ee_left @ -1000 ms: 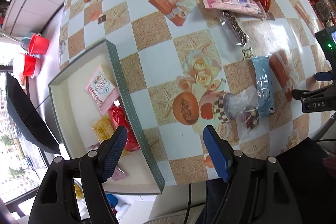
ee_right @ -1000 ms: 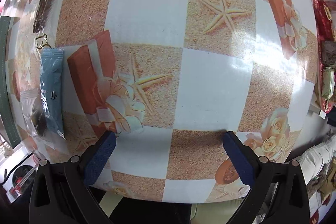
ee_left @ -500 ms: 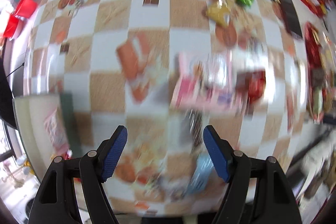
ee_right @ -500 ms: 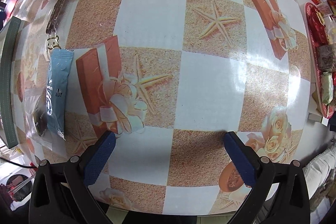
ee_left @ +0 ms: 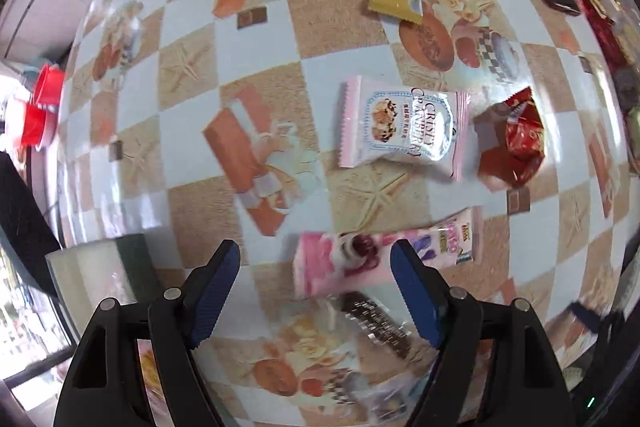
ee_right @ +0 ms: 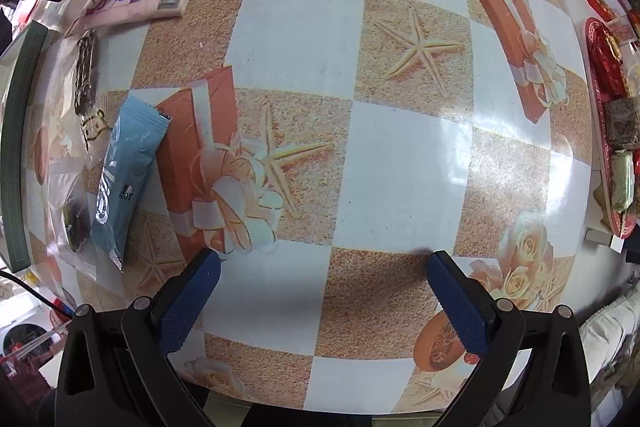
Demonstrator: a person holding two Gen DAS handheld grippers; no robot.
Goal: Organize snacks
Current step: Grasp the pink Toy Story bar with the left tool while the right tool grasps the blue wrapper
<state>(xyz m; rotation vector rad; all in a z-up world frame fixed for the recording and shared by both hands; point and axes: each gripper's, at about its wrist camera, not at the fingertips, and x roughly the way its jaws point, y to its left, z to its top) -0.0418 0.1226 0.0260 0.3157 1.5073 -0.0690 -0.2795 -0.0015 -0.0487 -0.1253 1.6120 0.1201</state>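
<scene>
Left claw (ee_left: 316, 267) points straight down over the table (ee_left: 332, 19), jaws opening, nothing gripped; the pink wafer pack (ee_left: 384, 253) lies flat beneath it, long axis running across from finger to finger. My right claw (ee_right: 320, 269) also points down, released and empty, the blue packet (ee_right: 128, 175) well off its left finger.

Left gripper (ee_left: 316, 281): lower centre of left wrist frame, pointing straight down, blue pads (ee_left: 214, 293) wide apart, jaws opening, nothing pressed between them. Right gripper (ee_right: 320, 289): lower centre of right wrist frame, pointing straight down, blue pads (ee_right: 460, 307) spread wide, gripping nothing. Black finger frames fill both bottom edges.
</scene>
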